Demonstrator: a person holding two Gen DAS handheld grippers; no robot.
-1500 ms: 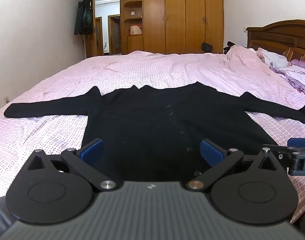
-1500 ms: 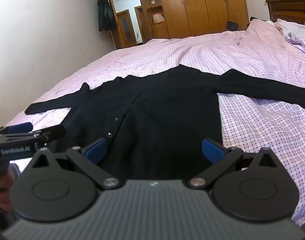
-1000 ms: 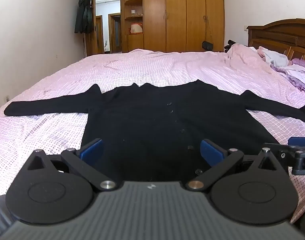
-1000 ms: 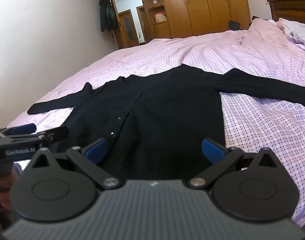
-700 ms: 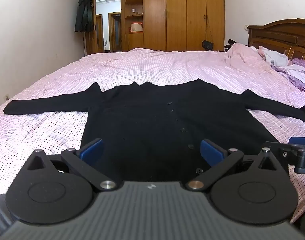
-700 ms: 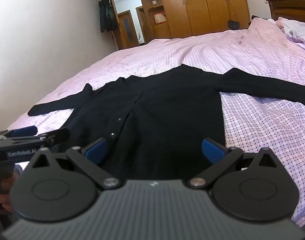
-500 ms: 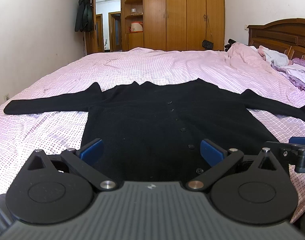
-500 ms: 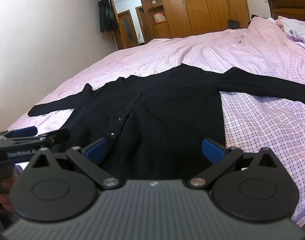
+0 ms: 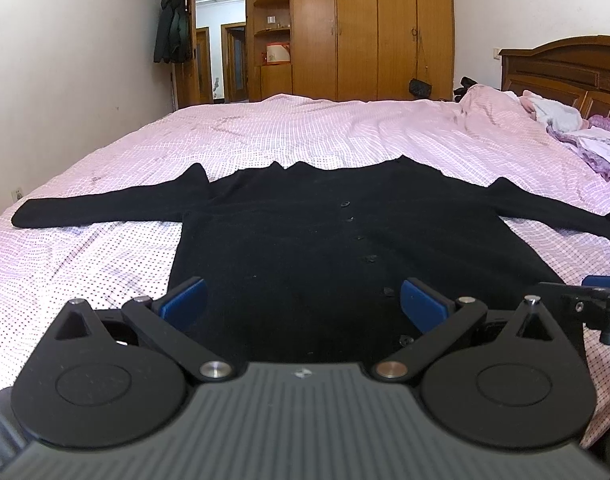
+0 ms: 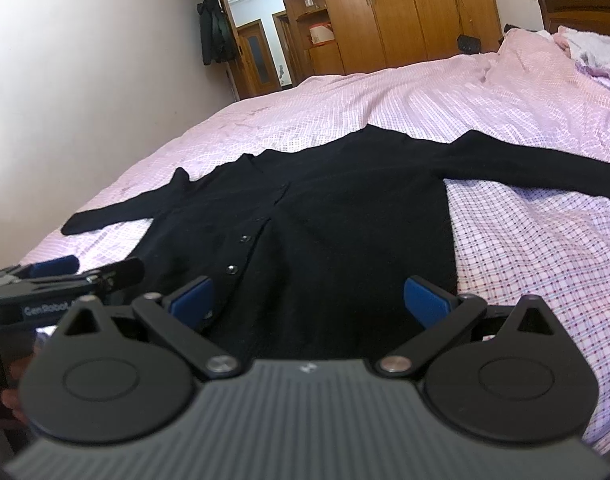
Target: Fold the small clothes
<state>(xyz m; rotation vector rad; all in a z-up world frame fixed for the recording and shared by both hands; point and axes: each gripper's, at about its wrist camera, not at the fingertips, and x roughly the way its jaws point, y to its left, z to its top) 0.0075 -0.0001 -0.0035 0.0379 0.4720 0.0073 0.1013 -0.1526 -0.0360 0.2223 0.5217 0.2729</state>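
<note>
A black cardigan (image 9: 337, 240) is lying flat on the pink bedspread (image 9: 325, 132), sleeves spread wide. The left gripper (image 9: 303, 300) and right gripper (image 10: 311, 298) are hovering over its hem, jaws wide apart and empty. Pinching only one layer, or bedspread too, is likely risking a crooked, dragging fold

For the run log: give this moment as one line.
stage: pre-fold | black cardigan: flat on bed, sleeves spread, buttoned | left tongs: open, empty | right tongs: open, empty
</note>
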